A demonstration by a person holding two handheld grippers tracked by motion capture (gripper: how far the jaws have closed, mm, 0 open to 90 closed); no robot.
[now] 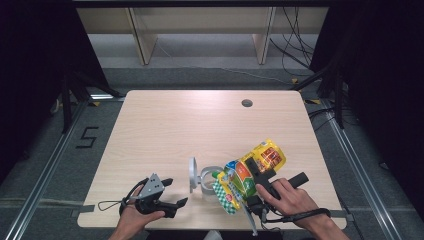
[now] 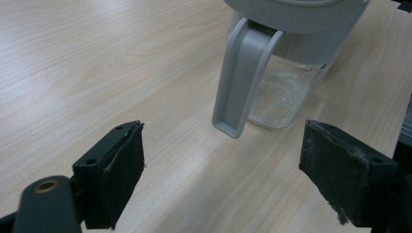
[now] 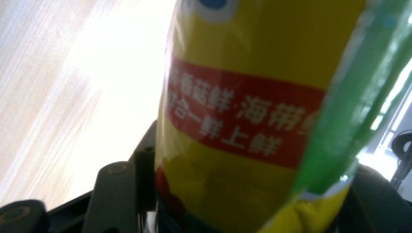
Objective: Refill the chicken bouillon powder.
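Yellow seasoning bag [image 1: 252, 172] sits clamped in my right gripper [image 1: 261, 184], near the table's front edge on my right side, tilted so its green-checked lower end [image 1: 223, 192] tips down toward a clear jar [image 1: 209, 179]. Through the right gripper view the bag [image 3: 252, 97] stands between the black jaws, a red band of Chinese print [image 3: 243, 119] across its yellow face and a green edge along one side. The jar has a grey lid [image 1: 192, 174] swung upright and a grey handle [image 2: 240, 80]; some pale powder [image 2: 282, 92] lies in its bottom. My left gripper [image 1: 167, 192] rests low at the front left, jaws spread wide and empty, facing the jar [image 2: 279, 68] just ahead. The wooden table [image 1: 200, 125] carries a small round hole [image 1: 246, 103] at the far side.
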